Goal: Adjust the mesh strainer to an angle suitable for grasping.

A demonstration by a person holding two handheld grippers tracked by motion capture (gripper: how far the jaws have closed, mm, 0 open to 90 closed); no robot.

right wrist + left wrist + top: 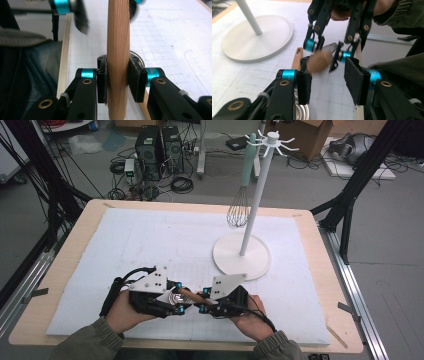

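The right tool [117, 82] is clamped on a wooden handle [118, 50]. The left tool [329, 80] stands apart, its pads [354, 77] off the handle's end.

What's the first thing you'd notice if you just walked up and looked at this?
Two hands at the near edge of the table, each with a black gripper, meeting over a wooden handle. The right gripper has its jaws clamped on that handle; the left gripper faces it, jaws apart. Farther back, a whisk hangs from a tall white stand.

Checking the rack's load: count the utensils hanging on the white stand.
1: a whisk with a pale green handle hangs from a hook of the white stand, at its left side.
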